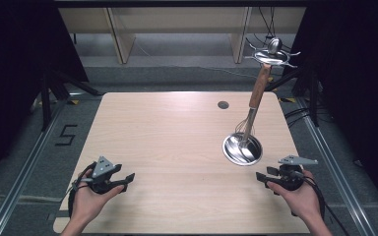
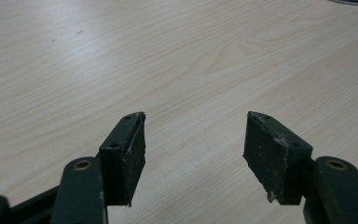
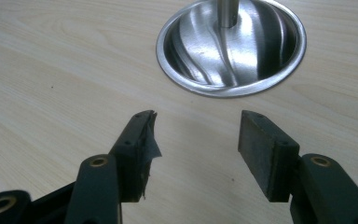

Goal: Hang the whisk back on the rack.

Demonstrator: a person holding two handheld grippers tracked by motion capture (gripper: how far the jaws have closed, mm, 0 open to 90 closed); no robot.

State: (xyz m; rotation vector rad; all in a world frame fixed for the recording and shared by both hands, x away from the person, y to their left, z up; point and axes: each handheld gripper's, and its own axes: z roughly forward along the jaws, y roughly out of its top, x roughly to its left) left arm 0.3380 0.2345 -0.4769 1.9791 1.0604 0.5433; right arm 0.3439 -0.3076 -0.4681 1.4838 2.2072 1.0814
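Just ahead of right gripper (image 3: pixel 196 140) fingers, steel bowl (image 3: pixel 205 70), apart

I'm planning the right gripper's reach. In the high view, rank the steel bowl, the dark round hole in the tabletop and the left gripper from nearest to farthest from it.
From the right gripper:
1. Steel bowl, just ahead and slightly left, whisk standing in it.
2. Dark round hole, farther up the table, toward its far edge.
3. Left gripper, across the table at the near left.
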